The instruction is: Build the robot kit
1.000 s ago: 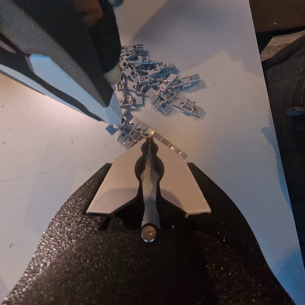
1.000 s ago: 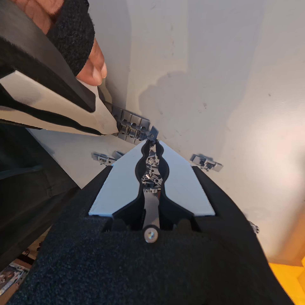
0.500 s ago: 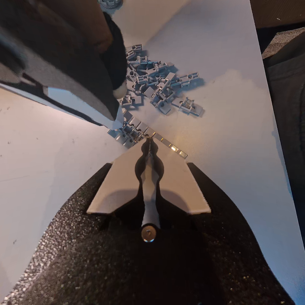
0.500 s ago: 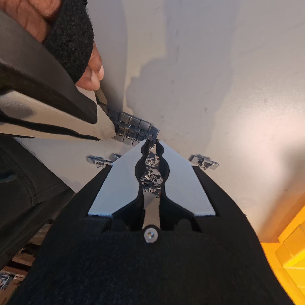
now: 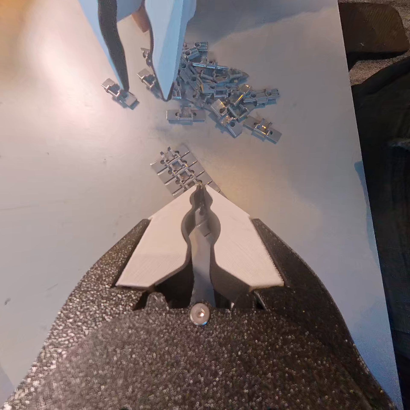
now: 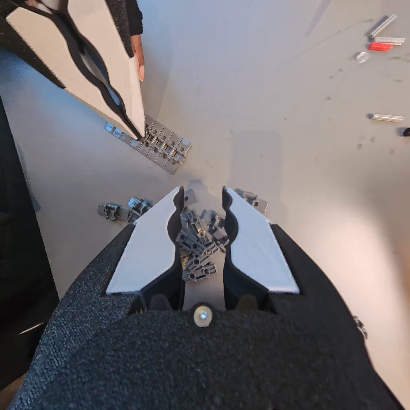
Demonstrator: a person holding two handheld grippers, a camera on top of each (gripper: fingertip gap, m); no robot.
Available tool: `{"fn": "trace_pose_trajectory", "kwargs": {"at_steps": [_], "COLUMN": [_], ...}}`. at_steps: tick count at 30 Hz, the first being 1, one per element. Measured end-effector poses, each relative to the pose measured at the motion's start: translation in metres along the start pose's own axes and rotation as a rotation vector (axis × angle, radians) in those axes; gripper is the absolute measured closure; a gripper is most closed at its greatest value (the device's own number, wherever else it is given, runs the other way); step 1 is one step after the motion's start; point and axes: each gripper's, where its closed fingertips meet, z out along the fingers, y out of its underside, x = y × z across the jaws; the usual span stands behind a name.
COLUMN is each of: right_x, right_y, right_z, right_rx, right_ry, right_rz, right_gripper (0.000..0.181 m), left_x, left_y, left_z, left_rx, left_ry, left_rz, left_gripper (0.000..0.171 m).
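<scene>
My left gripper is shut on one end of a chain of joined grey track links that lies flat on the white table. The chain also shows in the right wrist view, with the left gripper pinching its far end. My right gripper is open and empty, low over a pile of loose grey links. In the left wrist view the right gripper stands beside that pile, one fingertip touching a single loose link.
More loose links lie around the pile. Small parts sit at the far right of the table: a red piece, a clear ring and a grey rod. The table edge and dark fabric are on the right. The left gripper's tips are roughly 10 cm from the right gripper's. To reach the grey rod in a straight line is about 15 cm for my right fingers, about 25 cm for my left.
My right gripper has let go of the chain's end, opened, and drawn back over the loose pile. My left gripper still holds the chain, which now lies flat.
</scene>
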Motion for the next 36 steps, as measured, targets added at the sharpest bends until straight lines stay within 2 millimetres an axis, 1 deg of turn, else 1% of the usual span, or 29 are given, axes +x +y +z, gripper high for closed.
{"fn": "trace_pose_trajectory", "kwargs": {"at_steps": [3, 5, 7, 8, 10, 11, 12, 13, 16, 17, 22, 24, 26, 30, 32, 35, 36], "right_x": [-0.004, -0.012, -0.021, -0.022, -0.017, -0.019, -0.018, -0.019, -0.022, -0.021, -0.030, -0.032, -0.039, -0.053, -0.059, -0.068, -0.069], "right_y": [0.011, 0.015, 0.015, 0.017, 0.024, 0.021, 0.022, 0.022, 0.021, 0.020, 0.003, -0.006, -0.019, -0.047, -0.057, -0.068, -0.069], "right_z": [-0.002, 0.003, 0.009, 0.012, 0.017, 0.018, 0.019, 0.019, 0.019, 0.019, 0.013, 0.009, 0.003, -0.009, -0.014, -0.021, -0.023], "right_rx": [-0.035, -0.081, -0.120, -0.153, -0.226, -0.216, -0.223, -0.224, -0.202, -0.186, -0.070, -0.029, 0.037, 0.147, 0.179, 0.229, 0.229], "right_ry": [0.025, 0.026, 0.021, 0.026, 0.053, 0.032, 0.023, 0.006, -0.012, -0.001, 0.037, 0.067, 0.080, 0.158, 0.203, 0.231, 0.244], "right_rz": [-0.089, -0.146, -0.185, -0.198, -0.219, -0.211, -0.197, -0.193, -0.235, -0.256, -0.343, -0.378, -0.410, -0.538, -0.597, -0.643, -0.660], "right_gripper": [0.145, 0.140, 0.137, 0.137, 0.137, 0.141, 0.151, 0.157, 0.158, 0.171, 0.171, 0.171, 0.171, 0.171, 0.171, 0.171, 0.171], "left_x": [0.001, 0.002, 0.003, 0.003, 0.002, 0.001, -0.001, -0.003, -0.007, -0.009, -0.018, -0.017, -0.015, -0.006, -0.003, 0.001, 0.004], "left_y": [0.001, 0.000, -0.003, -0.006, -0.011, -0.013, -0.015, -0.018, -0.023, -0.025, -0.029, -0.030, -0.035, -0.055, -0.063, -0.069, -0.071], "left_z": [-0.002, -0.003, -0.006, -0.008, -0.013, -0.015, -0.017, -0.019, -0.024, -0.026, -0.029, -0.028, -0.030, -0.041, -0.045, -0.049, -0.052], "left_rx": [0.001, 0.007, 0.035, 0.055, 0.098, 0.117, 0.135, 0.154, 0.200, 0.213, 0.248, 0.252, 0.276, 0.393, 0.449, 0.499, 0.518], "left_ry": [0.026, 0.043, 0.065, 0.073, 0.084, 0.085, 0.084, 0.080, 0.080, 0.077, 0.064, 0.069, 0.086, 0.167, 0.219, 0.286, 0.314], "left_rz": [-0.003, -0.003, -0.016, -0.023, -0.041, -0.051, -0.062, -0.072, -0.103, -0.117, -0.175, -0.180, -0.191, -0.235, -0.279, -0.323, -0.332], "left_gripper": [0.169, 0.165, 0.164, 0.163, 0.162, 0.161, 0.160, 0.160, 0.160, 0.159, 0.155, 0.155, 0.154, 0.153, 0.154, 0.154, 0.158]}}
